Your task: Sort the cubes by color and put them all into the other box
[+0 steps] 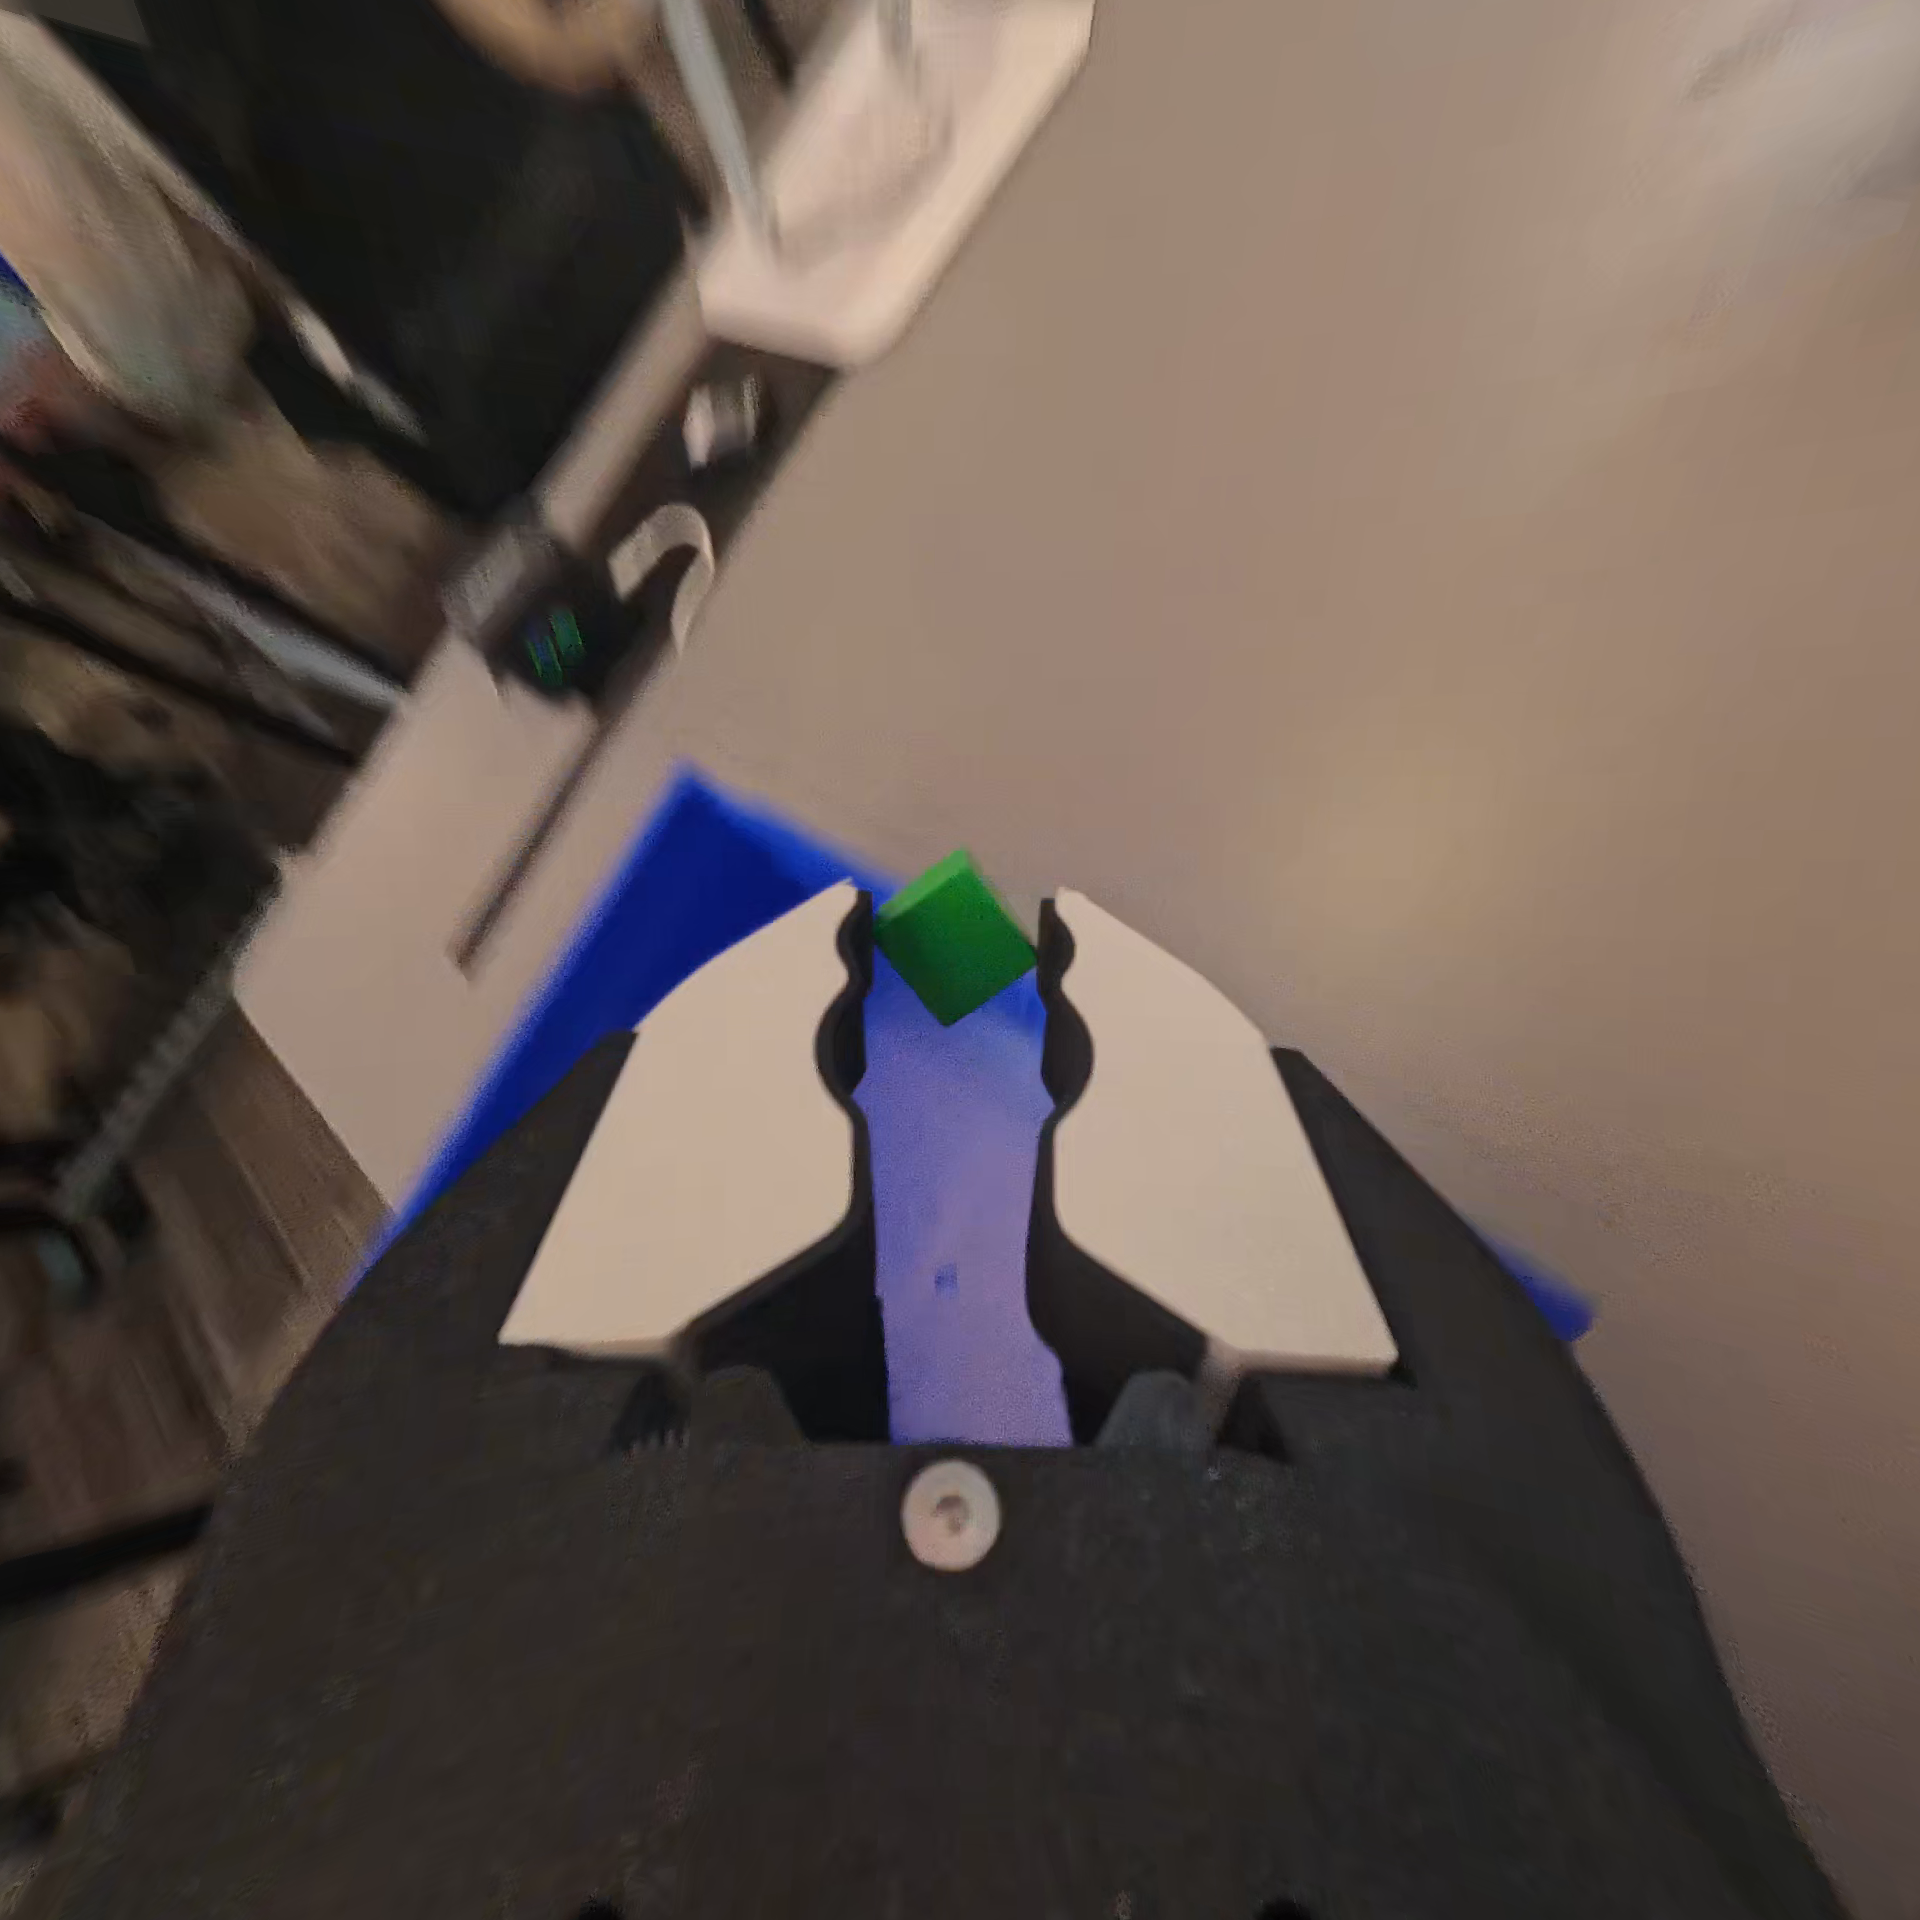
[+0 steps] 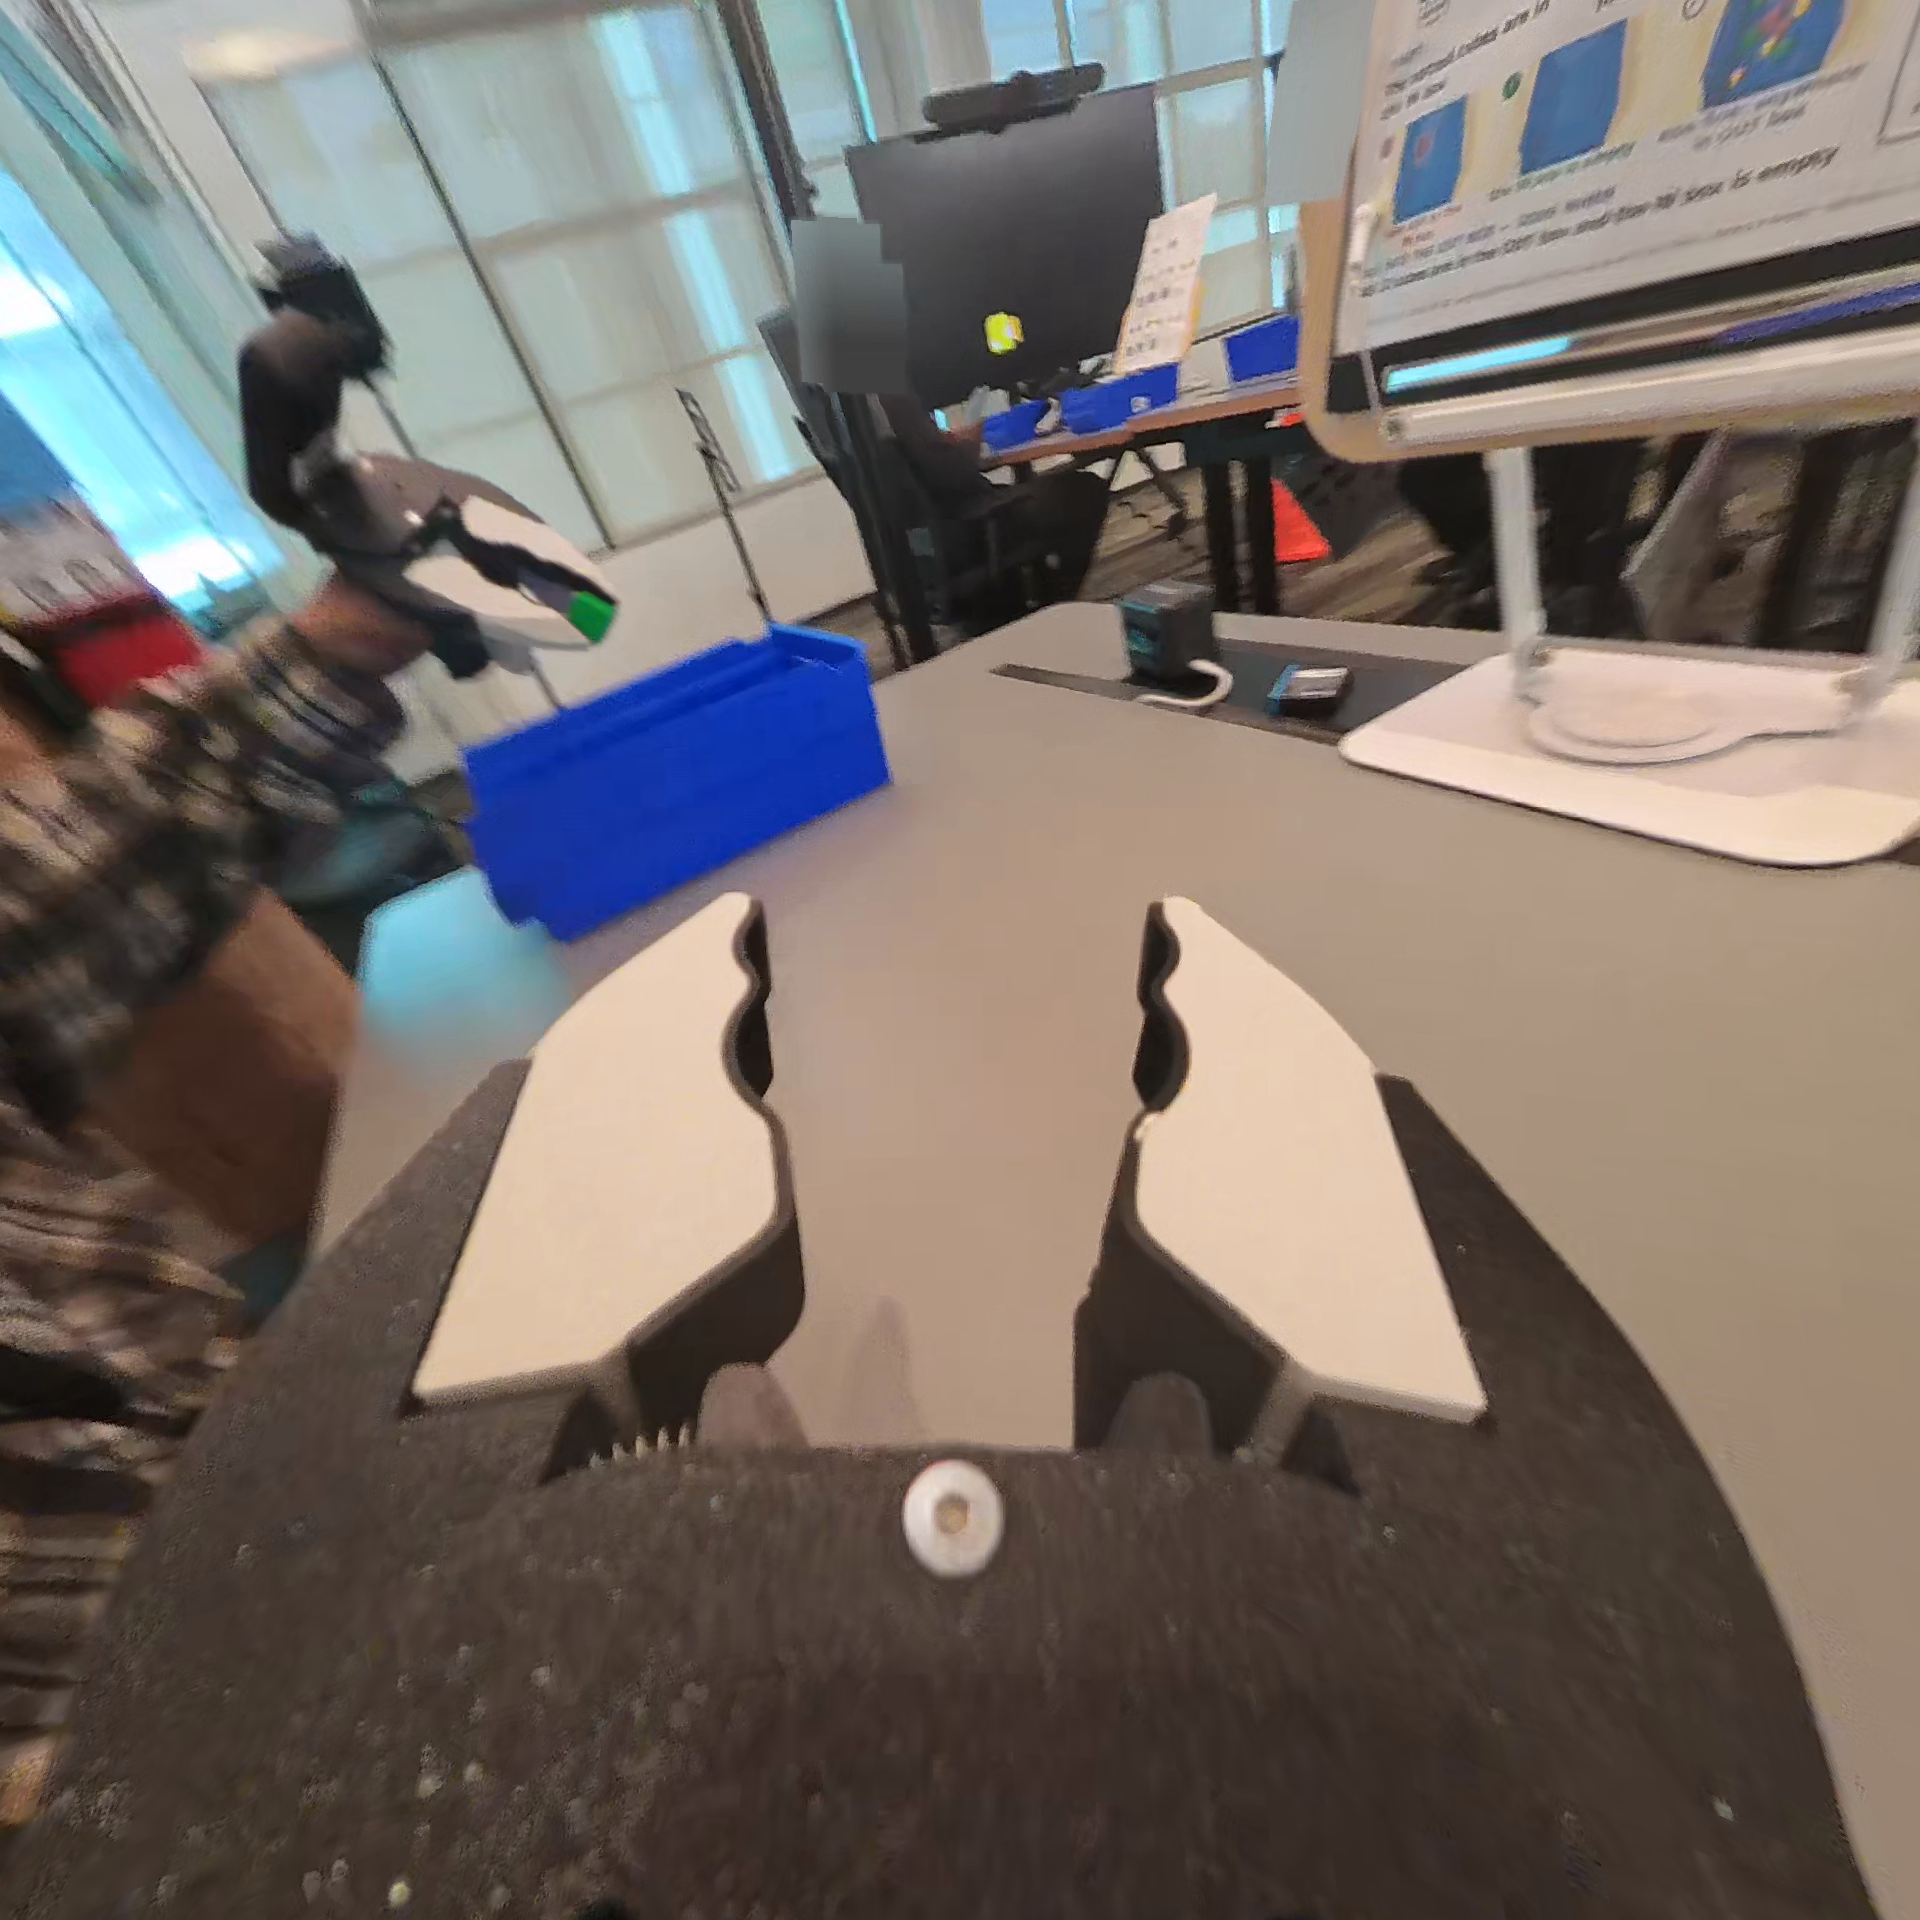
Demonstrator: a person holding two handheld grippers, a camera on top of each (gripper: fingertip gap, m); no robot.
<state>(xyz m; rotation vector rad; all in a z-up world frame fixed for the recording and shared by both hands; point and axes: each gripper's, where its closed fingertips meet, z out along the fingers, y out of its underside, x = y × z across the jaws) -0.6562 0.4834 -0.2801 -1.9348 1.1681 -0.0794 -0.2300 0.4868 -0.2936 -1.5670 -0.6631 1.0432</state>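
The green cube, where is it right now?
The green cube is pinched at the left gripper fingertips, held in the air above the blue box on the grey table.

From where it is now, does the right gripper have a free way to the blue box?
Probably yes. The right gripper is open and empty, with only bare table between it and the blue box.

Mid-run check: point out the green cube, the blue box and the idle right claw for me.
Small green cube (image 1: pixel 954 935), left wrist view: its upper face, pinched between the left claw's fingertips.
Blue plastic box (image 2: pixel 675 779), right wrist view: its long outer side wall.
Right claw (image 2: pixel 956 935), right wrist view: the open gap between its fingertips.
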